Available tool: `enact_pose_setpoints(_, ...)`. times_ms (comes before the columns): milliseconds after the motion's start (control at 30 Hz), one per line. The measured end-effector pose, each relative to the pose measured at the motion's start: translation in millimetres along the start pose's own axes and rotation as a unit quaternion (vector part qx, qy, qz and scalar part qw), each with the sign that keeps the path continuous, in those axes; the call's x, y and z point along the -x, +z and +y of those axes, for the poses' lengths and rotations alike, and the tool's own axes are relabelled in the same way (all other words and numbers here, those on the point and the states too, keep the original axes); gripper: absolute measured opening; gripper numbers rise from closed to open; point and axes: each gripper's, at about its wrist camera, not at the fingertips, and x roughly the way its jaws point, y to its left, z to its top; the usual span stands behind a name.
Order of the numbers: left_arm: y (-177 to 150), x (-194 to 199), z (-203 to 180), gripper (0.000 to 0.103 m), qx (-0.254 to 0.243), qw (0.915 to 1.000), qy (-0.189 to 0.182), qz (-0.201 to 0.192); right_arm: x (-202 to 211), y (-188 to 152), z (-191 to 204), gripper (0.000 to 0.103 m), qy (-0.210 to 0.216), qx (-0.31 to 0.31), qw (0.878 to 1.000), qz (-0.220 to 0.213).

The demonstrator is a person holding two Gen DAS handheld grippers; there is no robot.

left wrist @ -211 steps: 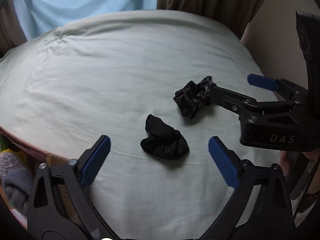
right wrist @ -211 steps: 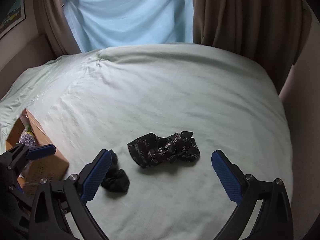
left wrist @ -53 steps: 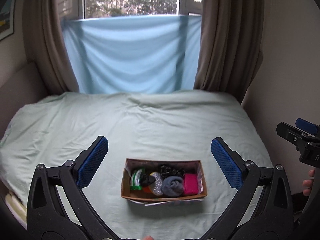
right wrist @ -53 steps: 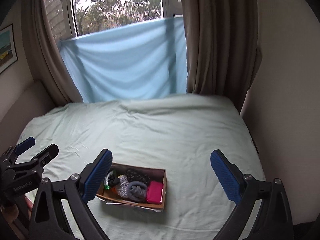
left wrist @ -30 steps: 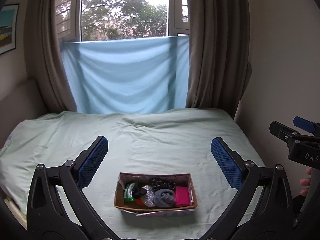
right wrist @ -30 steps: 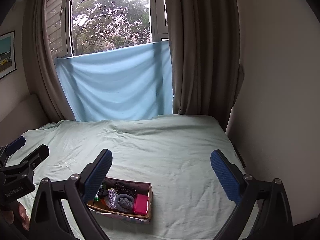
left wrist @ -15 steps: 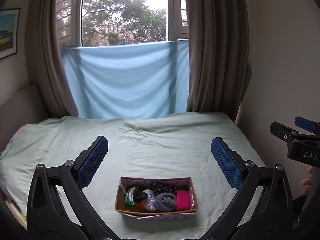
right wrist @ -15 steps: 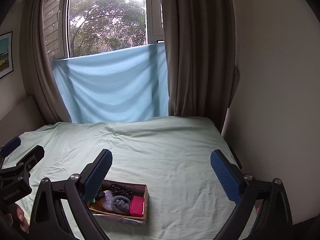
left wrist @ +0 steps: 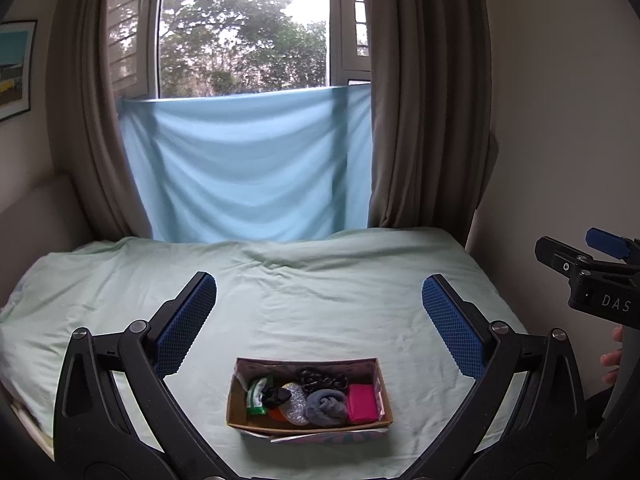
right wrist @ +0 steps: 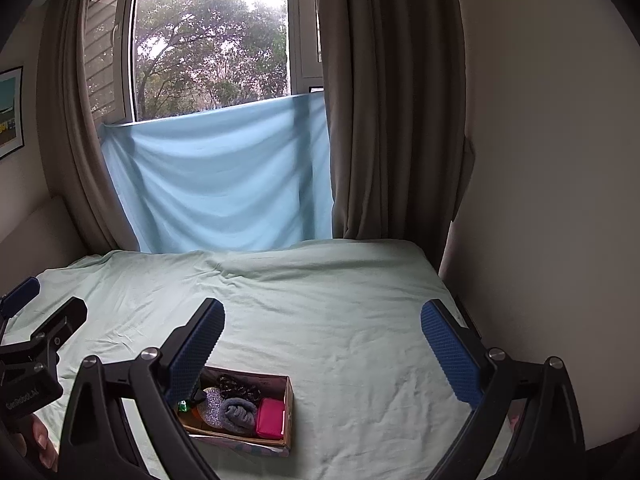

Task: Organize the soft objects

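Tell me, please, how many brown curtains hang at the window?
2: one curtain hangs left of the window, the other curtain hangs right of it; the blue sheet stretches between them.

Dim room, blown-out window [left wrist: 244, 28] (fisheye-bent edges).

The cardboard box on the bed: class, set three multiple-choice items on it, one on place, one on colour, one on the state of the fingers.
1. Where does the cardboard box sit?
A. near edge of the bed
B. against the curtains
C. on the floor

2. What colour is the item at the box's right end?
A. yellow
B. pink
C. white

3. How are both grippers?
A. shut on cloth
B. open, empty
C. inside the box

Key: 1 A, box lies on the sheet's near part; 2 B, pink item; 3 B, left gripper and right gripper gape, holding nothing.
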Motion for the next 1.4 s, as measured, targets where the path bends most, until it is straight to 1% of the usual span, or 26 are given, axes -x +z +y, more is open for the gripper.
enact_pose_setpoints(867, -3.3, 5.8, -0.3, 0.103, 0.002, 0.9999, 0.011, -0.007, 3.9, 0.0, -2.2, 0.098, -0.003, 0.001, 1.000, -0.014)
enact_pose_setpoints(1000, -3.3, 5.3, -0.6, 0.103, 0.002, 1.0000, 0.003, -0.007, 4.7, 1.6, -1.5, 0.098, -0.004, 0.002, 1.000, -0.016)
enact_pose_setpoints(1133, -3.2, 7.8, 0.3, 0.103, 0.006, 0.9998, -0.004, -0.017, 4.9, 1.4, -1.2, 0.098, -0.004, 0.001, 1.000, -0.016)
enact_pose_setpoints(1267, -2.8, 1.2, 1.8, 0.103, 0.013, 0.9998, -0.012, -0.007, 4.6, 2.2, -1.5, 0.098, -0.006, 0.000, 1.000, -0.016)
enact_pose_setpoints(1400, -5.3, -7.4, 2.7, 0.103, 0.010, 0.9999, -0.001, 0.004, 2.5, 4.2, -2.6, 0.098, -0.008, 0.000, 1.000, -0.013)
